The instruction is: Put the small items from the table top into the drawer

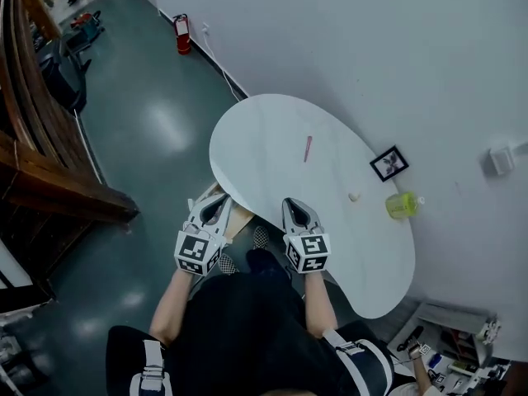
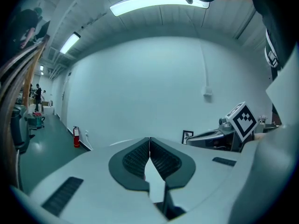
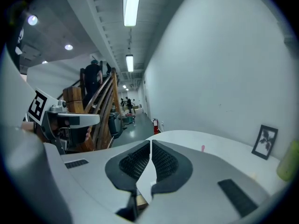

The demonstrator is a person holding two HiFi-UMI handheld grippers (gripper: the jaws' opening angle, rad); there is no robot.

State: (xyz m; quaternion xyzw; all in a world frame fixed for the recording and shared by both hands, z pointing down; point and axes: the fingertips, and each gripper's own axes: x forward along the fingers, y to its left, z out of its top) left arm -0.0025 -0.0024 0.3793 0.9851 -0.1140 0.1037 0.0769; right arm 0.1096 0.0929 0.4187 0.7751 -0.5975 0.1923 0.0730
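Observation:
A pink pen (image 1: 308, 148) lies near the middle of the white oval table (image 1: 256, 139). A small cream item (image 1: 355, 196) rests further right, beside a yellow-green object (image 1: 402, 205). My left gripper (image 1: 219, 200) hangs at the table's near edge, shut with nothing in it; its pads (image 2: 161, 160) meet at the tip. My right gripper (image 1: 291, 203) is over the near edge too, shut and empty. In the right gripper view the pen (image 3: 202, 148) lies ahead on the table (image 3: 187, 136), beyond the right gripper (image 3: 150, 143). No drawer shows in any view.
A small black picture frame (image 1: 388, 163) stands against the white wall behind the table. A red fire extinguisher (image 1: 182, 34) sits by the wall on the green floor. Wooden stairs (image 1: 49, 163) rise at the left. Cluttered shelves (image 1: 450, 353) lie at the lower right.

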